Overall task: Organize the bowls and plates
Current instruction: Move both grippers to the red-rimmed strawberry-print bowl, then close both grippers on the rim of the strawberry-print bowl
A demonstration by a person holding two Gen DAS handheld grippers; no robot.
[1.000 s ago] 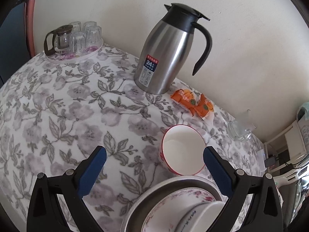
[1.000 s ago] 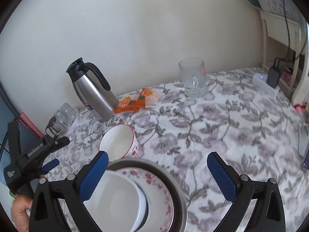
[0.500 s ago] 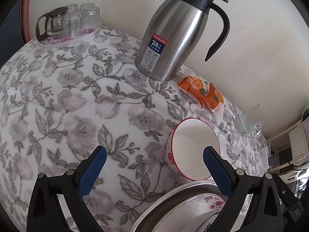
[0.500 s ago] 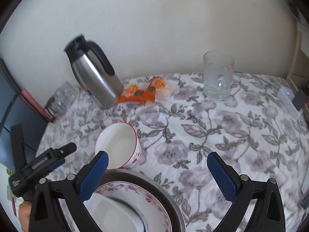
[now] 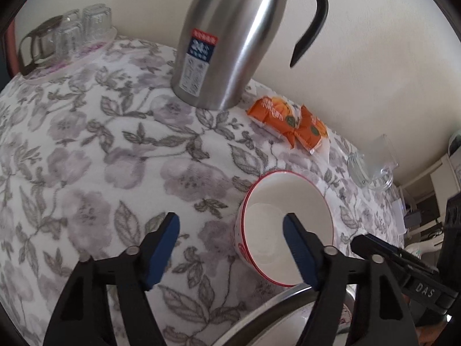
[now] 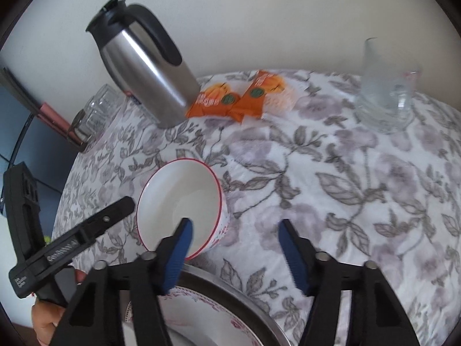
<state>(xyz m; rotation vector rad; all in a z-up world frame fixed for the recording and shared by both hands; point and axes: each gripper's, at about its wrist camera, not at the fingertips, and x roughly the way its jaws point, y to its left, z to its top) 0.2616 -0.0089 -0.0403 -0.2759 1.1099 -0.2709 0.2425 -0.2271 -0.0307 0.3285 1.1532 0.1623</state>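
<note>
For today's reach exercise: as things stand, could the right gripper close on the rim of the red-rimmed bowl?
Probably yes. The right gripper is open, one finger already over the red-rimmed bowl, the other outside its wall. Nothing lies between them; the left gripper sits at the bowl's other side.

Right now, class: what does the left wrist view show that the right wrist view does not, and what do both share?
Only the left wrist view shows the left hand-held gripper from behind, open, its right finger over the red-rimmed bowl, and the flask's label.

Only the right wrist view shows the flask's black lid, the person's hand, and the floral plate in the metal basin.

Both show the bowl, steel flask, orange packets, glass mug and flowered tablecloth.
</note>
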